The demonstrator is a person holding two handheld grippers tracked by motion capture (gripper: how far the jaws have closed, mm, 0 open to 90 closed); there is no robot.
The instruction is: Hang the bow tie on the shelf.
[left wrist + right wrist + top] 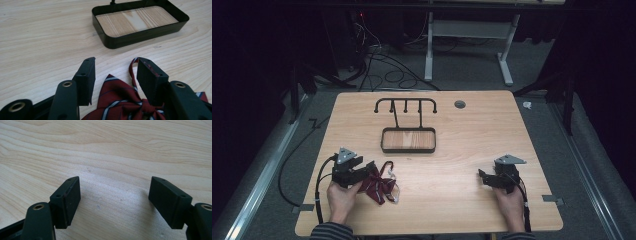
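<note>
The left tool (115, 72) stands with jaws apart over the striped bow tie (125, 102), nearer than the right tool (113, 202), also apart; the tray (140, 37) lies ahead.

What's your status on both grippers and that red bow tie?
Left gripper open, jaws either side of the bow tie. Right gripper open over bare table. Black tray beyond, nothing in between.
</note>
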